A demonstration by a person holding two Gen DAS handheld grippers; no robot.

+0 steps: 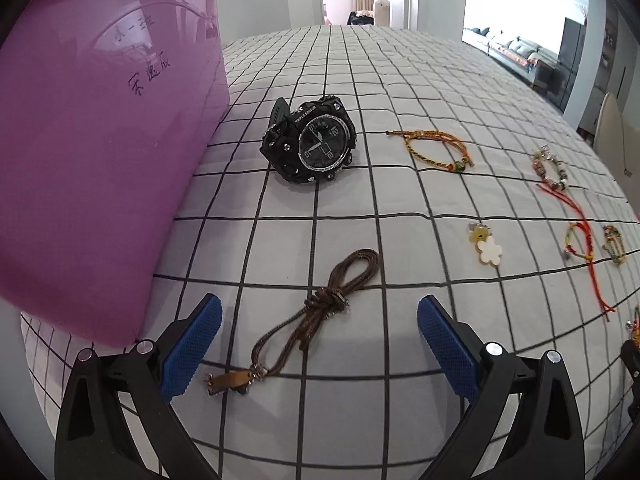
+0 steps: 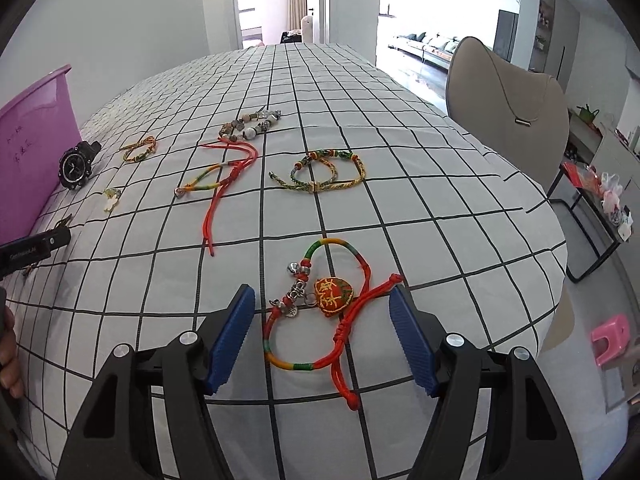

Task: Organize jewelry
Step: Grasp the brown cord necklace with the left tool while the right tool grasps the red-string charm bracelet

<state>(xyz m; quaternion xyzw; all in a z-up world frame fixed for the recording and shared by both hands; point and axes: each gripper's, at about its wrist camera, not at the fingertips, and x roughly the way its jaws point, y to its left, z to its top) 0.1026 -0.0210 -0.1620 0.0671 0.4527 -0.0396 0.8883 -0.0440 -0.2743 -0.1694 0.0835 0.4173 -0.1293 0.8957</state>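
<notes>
Two tools are up on my feeds, both spread wide and holding nothing. Biggest thing on the checked desk (image 2: 400,128) is the pink bin (image 1: 88,152), standing at the far left with handwriting on its wall. Just beside it sits the black watch (image 1: 310,144), tilted on its strap. My left tool (image 1: 318,334) hovers over the brown cord necklace (image 1: 320,312), whose knot lies between the blue pads (image 1: 192,344) and whose pendant rests near the left one. My right tool (image 2: 322,336) straddles a red and green bracelet (image 2: 316,312) carrying an embroidered heart charm. Farther off I see a braided green-yellow bracelet (image 2: 324,172), a red string bracelet (image 2: 220,176), a beaded bracelet (image 2: 250,124), a small orange braid (image 1: 436,150) and a flower charm (image 1: 484,246).
</notes>
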